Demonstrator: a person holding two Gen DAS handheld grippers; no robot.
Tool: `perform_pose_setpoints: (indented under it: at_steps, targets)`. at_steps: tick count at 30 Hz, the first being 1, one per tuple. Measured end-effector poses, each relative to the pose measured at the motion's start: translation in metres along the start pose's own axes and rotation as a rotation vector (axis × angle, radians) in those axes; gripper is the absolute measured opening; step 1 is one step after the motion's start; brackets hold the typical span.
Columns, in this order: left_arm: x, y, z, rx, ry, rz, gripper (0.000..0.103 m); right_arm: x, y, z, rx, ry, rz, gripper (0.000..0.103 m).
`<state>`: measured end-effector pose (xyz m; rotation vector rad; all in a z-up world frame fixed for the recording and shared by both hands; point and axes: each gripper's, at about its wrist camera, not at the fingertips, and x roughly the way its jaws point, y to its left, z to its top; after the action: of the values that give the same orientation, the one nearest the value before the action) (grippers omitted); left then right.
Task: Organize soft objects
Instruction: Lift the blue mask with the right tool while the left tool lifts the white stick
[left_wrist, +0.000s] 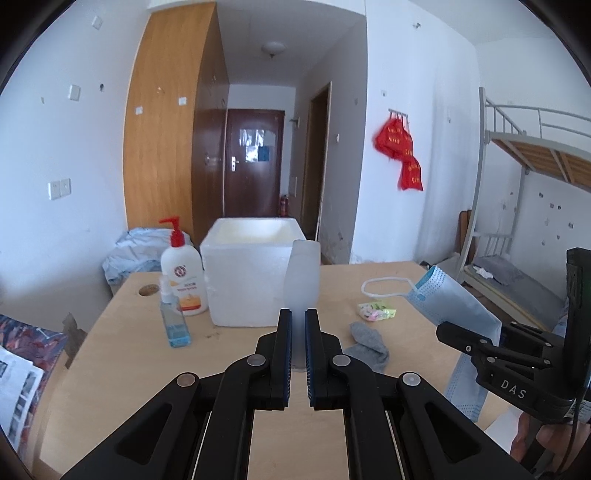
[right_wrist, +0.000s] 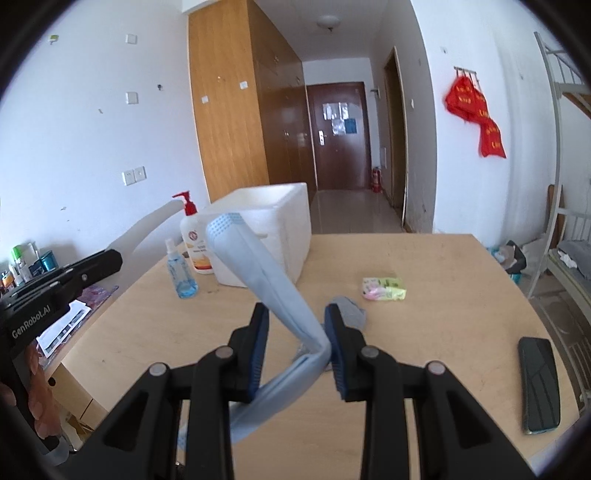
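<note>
My left gripper (left_wrist: 298, 317) is shut on a pale translucent soft piece (left_wrist: 302, 275) that stands up in front of the white foam box (left_wrist: 243, 273); the piece also shows in the right wrist view (right_wrist: 147, 229). My right gripper (right_wrist: 295, 317) is open, with a blue face mask (right_wrist: 258, 273) draped between its jaws and folded against the right finger. The mask also shows in the left wrist view (left_wrist: 454, 306), with its white ear loop (left_wrist: 384, 286). A grey sock (left_wrist: 367, 343) and a small pastel packet (left_wrist: 376, 311) lie on the wooden table (left_wrist: 147, 350).
A red-pump lotion bottle (left_wrist: 183, 273) and a small blue spray bottle (left_wrist: 173, 321) stand left of the foam box. A black phone (right_wrist: 539, 384) lies at the table's right edge. A bunk bed (left_wrist: 535, 166) stands at the right.
</note>
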<state>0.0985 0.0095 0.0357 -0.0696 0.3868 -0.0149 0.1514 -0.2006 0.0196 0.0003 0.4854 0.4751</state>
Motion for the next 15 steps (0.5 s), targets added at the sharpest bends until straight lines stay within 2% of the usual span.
perform_pose_setpoints:
  at_steps: [10,15]
  targets:
    - [-0.037,0.001,-0.004,0.005,-0.053,0.043,0.007,-0.017,0.015,0.0,-0.027,-0.047,0.026,0.035]
    - [-0.039,0.007,-0.006,-0.001,-0.051,0.057,0.007,-0.017,0.016,-0.002,-0.035,-0.049,0.036,0.035]
